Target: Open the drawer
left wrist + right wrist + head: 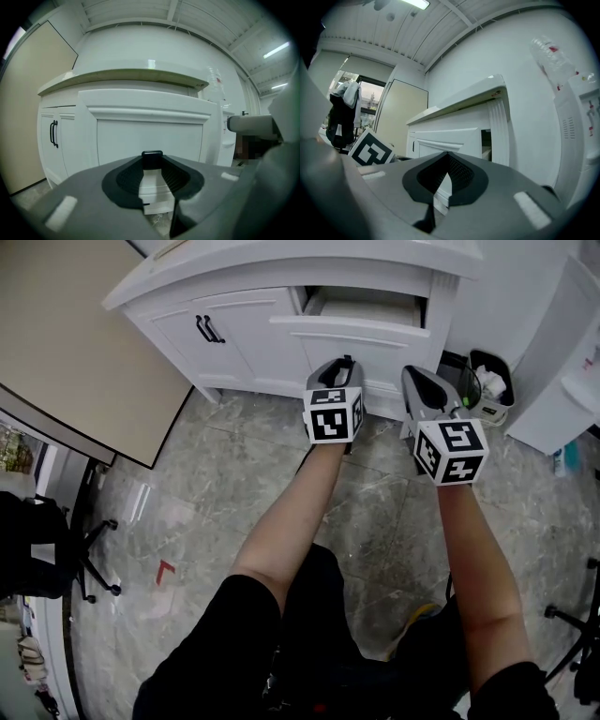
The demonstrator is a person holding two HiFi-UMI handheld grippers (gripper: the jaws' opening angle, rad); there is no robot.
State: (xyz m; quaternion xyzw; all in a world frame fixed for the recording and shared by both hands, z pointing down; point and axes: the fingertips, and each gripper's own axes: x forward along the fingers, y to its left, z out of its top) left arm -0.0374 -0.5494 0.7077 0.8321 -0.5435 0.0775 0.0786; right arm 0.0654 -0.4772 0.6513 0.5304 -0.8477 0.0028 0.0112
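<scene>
One white panelled drawer (364, 332) stands pulled partly out of the white cabinet (253, 296), just under its top at the right end. The head view looks down into its open box, and the right gripper view shows a dark gap behind the drawer front (445, 138).

The left gripper (344, 362) is held low in front of the drawer face (150, 133). Its jaws stand a little apart with nothing between them; only the cabinet's base shows through the gap. The right gripper (413, 372) is just beside it to the right, near the cabinet's corner, with its jaws pressed together at the tips and empty.

Two black bar handles (208, 329) sit on the cabinet doors left of the drawer. A small black bin with a white liner (490, 385) stands on the grey marbled floor (216, 493) at the cabinet's right end, beside a white appliance (562, 371). A beige board (75, 343) lies at the far left, with a black wheeled chair (42, 540) below it.
</scene>
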